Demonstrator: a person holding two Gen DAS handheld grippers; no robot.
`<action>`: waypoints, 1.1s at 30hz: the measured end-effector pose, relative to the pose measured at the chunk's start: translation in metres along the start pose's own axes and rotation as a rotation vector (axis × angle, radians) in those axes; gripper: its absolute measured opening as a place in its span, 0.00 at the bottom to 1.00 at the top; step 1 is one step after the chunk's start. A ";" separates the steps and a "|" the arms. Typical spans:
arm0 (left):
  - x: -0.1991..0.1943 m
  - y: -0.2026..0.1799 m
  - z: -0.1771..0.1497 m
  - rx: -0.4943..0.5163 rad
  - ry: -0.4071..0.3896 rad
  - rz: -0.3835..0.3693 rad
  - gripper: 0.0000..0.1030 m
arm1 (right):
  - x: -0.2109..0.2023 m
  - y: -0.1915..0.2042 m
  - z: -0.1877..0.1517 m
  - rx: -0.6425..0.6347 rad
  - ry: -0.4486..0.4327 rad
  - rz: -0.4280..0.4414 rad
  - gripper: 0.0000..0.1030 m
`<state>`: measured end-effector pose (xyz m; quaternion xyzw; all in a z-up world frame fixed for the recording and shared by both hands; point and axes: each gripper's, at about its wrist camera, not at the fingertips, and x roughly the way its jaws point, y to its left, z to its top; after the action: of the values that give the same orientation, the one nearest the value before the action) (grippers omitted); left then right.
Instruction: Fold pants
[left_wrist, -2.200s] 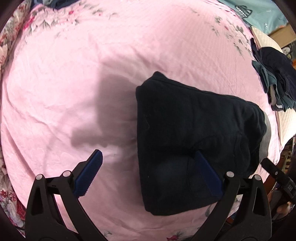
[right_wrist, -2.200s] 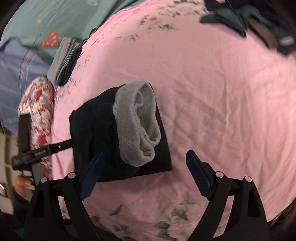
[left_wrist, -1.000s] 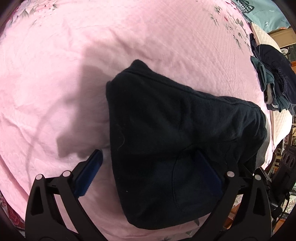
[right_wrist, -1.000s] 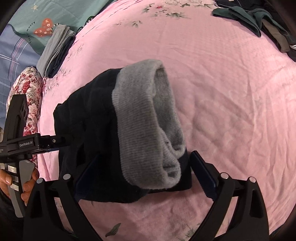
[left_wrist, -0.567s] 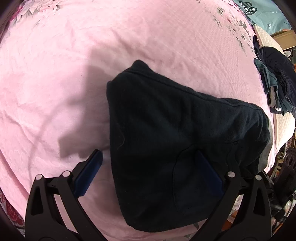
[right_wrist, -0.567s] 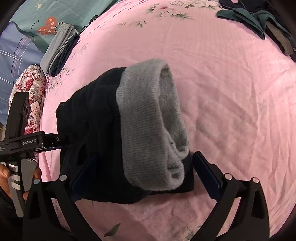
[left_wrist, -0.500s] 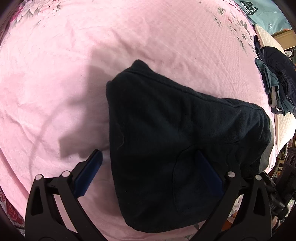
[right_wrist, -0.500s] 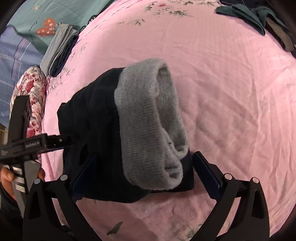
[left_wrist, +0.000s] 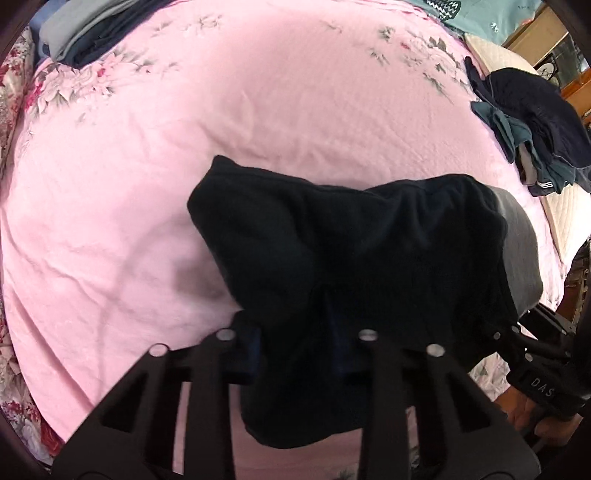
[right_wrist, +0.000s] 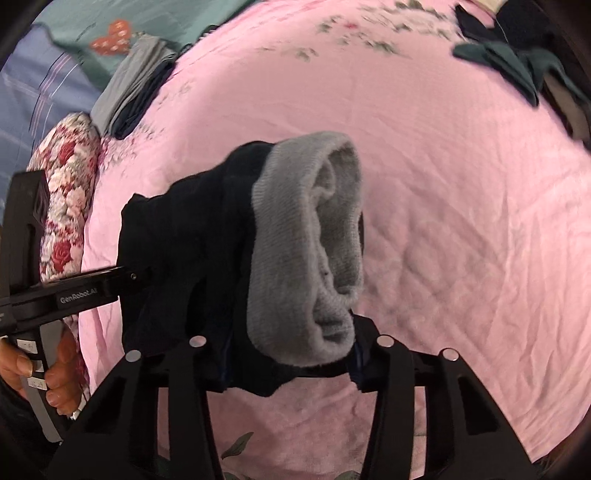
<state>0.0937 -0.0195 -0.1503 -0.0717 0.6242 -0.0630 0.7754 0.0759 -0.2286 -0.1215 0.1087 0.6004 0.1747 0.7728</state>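
Both grippers have just been closing, each with cloth between its jaws. I see the left gripper (left_wrist: 295, 350) pinching the near edge of the folded pants (left_wrist: 369, 266); dark fabric bunches up between its pads and drapes down over them. The right gripper (right_wrist: 290, 354) is clamped on the other end of the pants (right_wrist: 192, 258), at the grey waistband (right_wrist: 306, 258), which bulges out above the jaws.

The pants are a compact dark bundle, near side pulled up off the pink bedspread (left_wrist: 184, 147), far edge towards the middle of the bed. I can't tell whether the far edge touches the bedspread.

In the right wrist view the left gripper's body comes in from the left, a hand (right_wrist: 37, 373) wrapped round its handle. In the left wrist view the right gripper sits at the lower right, against the waistband end.

Other stuff on the bed: a folded grey and blue stack (left_wrist: 85, 33) at the far left, a loose heap of dark clothes (left_wrist: 528, 122) at the far right. Both are well apart from the pants.
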 end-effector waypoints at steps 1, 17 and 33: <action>-0.004 0.003 0.001 -0.015 -0.004 -0.012 0.21 | -0.002 0.003 0.001 -0.009 -0.006 0.006 0.44; -0.018 0.050 -0.006 -0.096 -0.068 0.062 0.43 | 0.022 0.032 0.007 -0.030 0.140 0.061 0.67; 0.002 0.059 0.003 -0.143 -0.020 0.035 0.65 | 0.026 0.004 0.067 0.037 -0.025 -0.004 0.12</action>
<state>0.0973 0.0378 -0.1626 -0.1165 0.6206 -0.0042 0.7754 0.1460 -0.2115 -0.1260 0.1239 0.5940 0.1605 0.7785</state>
